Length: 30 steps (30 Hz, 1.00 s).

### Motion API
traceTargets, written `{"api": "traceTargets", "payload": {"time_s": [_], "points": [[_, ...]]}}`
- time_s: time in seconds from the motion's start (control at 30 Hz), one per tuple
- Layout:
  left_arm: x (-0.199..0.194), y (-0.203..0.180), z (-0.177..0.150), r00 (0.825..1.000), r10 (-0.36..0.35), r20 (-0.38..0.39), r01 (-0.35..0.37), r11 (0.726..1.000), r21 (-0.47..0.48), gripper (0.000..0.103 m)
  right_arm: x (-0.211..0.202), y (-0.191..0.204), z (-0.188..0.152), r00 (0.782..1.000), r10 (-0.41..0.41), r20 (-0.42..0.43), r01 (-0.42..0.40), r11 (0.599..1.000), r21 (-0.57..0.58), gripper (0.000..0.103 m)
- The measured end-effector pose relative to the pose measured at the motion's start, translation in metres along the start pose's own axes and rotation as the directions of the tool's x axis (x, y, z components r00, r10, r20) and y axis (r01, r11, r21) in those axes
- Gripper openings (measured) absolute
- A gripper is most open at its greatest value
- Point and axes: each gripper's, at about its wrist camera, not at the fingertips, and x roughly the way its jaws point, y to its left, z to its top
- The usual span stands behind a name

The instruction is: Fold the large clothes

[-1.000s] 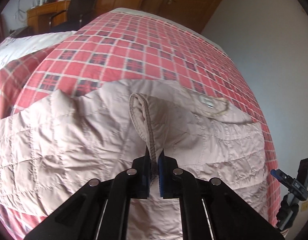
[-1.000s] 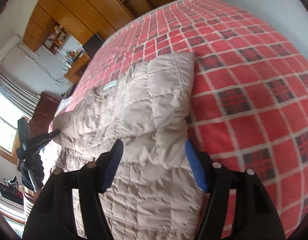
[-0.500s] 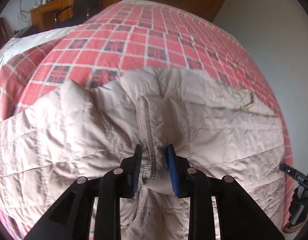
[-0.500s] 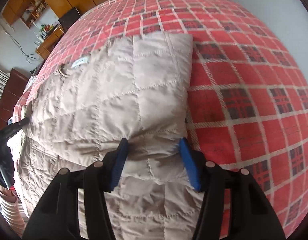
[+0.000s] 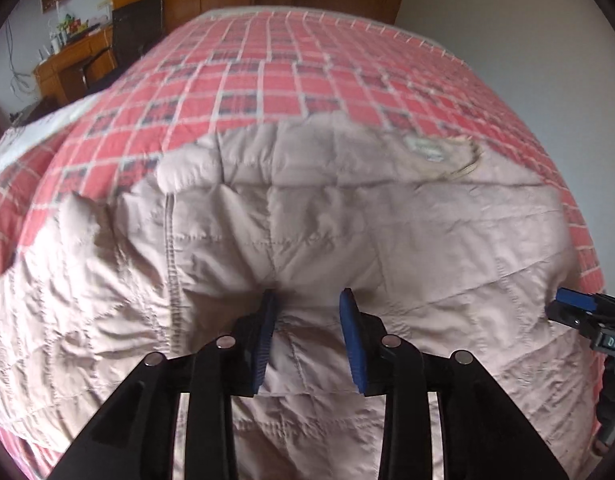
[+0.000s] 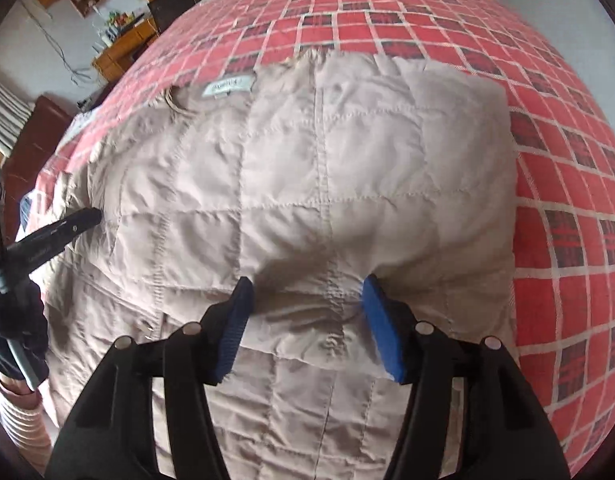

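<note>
Left tongs (image 5: 307,334) are spread wide, holding nothing, pads just above the folded beige quilted jacket (image 5: 347,216) lying on the plaid bed (image 5: 307,80). Right-wrist view: right tongs (image 6: 305,324) gape too, straddling a folded flap edge. Looks like one fold's down; next I'd regrip an edge and fold again. No containers anywhere.
</note>
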Motion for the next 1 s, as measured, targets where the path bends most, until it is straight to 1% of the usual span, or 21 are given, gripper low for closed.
{"api": "traceTargets", "payload": {"time_s": [0.03,0.07,0.13,0.17,0.23,0.3,0.37,0.43,0.47,0.53,0.6,0.63,0.7,0.77,0.8,0.87,0.93,1.0], "points": [[0.005,0.002,-0.002,1.000,-0.007,-0.004,0.007,1.000,-0.005,0.033,0.003,0.001,-0.001,1.000,-0.003,0.005,0.003,1.000,-0.007,0.060],[0.006,0.001,-0.003,1.000,-0.004,0.010,0.004,1.000,0.008,0.033,0.005,0.002,-0.003,1.000,-0.004,0.010,0.004,1.000,-0.013,0.062],[0.006,-0.004,-0.006,1.000,0.013,0.018,-0.013,0.999,0.035,0.033,0.010,0.003,-0.003,0.999,-0.025,0.019,0.026,0.999,-0.038,0.063],[0.006,-0.004,-0.006,1.000,0.015,0.016,-0.015,0.999,0.033,0.033,0.010,0.003,-0.004,0.999,-0.033,0.018,0.034,0.999,-0.041,0.064],[0.002,-0.001,-0.004,1.000,0.004,0.008,-0.004,1.000,0.010,0.033,0.007,0.001,-0.002,1.000,-0.017,0.013,0.017,1.000,-0.023,0.065],[-0.013,0.006,-0.004,1.000,-0.021,0.009,0.021,0.999,-0.034,0.033,-0.003,-0.002,-0.003,0.999,0.035,0.018,-0.035,0.999,-0.001,0.064],[-0.038,0.015,-0.008,0.998,-0.050,0.050,0.052,0.997,-0.052,0.034,-0.018,-0.003,-0.005,0.990,0.138,0.034,-0.138,0.990,0.009,0.064],[-0.069,0.033,-0.018,0.994,-0.043,0.105,0.050,0.997,-0.067,0.043,-0.028,0.000,-0.007,0.982,0.183,0.039,-0.183,0.983,0.000,0.064],[-0.083,0.044,-0.025,0.992,-0.032,0.123,0.042,0.996,-0.081,0.047,-0.032,0.002,-0.009,0.981,0.190,0.035,-0.190,0.982,-0.006,0.064],[-0.104,0.068,-0.038,0.990,0.029,0.136,-0.013,0.993,-0.118,0.049,-0.036,0.008,-0.013,0.981,0.192,0.022,-0.192,0.981,-0.021,0.064],[-0.122,0.099,-0.057,0.986,0.101,0.136,-0.076,0.981,-0.177,0.053,-0.035,0.016,-0.018,0.980,0.200,-0.002,-0.200,0.979,-0.040,0.064],[-0.129,0.114,-0.067,0.984,0.120,0.132,-0.091,0.974,-0.208,0.054,-0.033,0.020,-0.020,0.979,0.202,-0.014,-0.202,0.978,-0.049,0.064],[-0.142,0.151,-0.092,0.979,0.169,0.113,-0.130,0.949,-0.288,0.055,-0.029,0.030,-0.025,0.977,0.211,-0.035,-0.213,0.974,-0.076,0.064],[-0.152,0.187,-0.116,0.972,0.217,0.093,-0.169,0.915,-0.367,0.055,-0.024,0.044,-0.029,0.975,0.216,-0.050,-0.220,0.970,-0.104,0.064],[-0.156,0.206,-0.128,0.967,0.243,0.078,-0.192,0.893,-0.408,0.055,-0.023,0.047,-0.031,0.974,0.218,-0.056,-0.223,0.968,-0.113,0.064],[-0.161,0.243,-0.151,0.956,0.291,0.039,-0.234,0.836,-0.497,0.055,-0.019,0.053,-0.031,0.973,0.221,-0.065,-0.228,0.966,-0.125,0.064],[-0.165,0.274,-0.170,0.948,0.317,0.017,-0.252,0.784,-0.567,0.055,-0.016,0.055,-0.031,0.973,0.219,-0.069,-0.226,0.965,-0.130,0.064],[-0.169,0.305,-0.188,0.940,0.342,0.000,-0.263,0.723,-0.638,0.055,-0.014,0.053,-0.031,0.974,0.215,-0.071,-0.222,0.967,-0.128,0.064]]}}
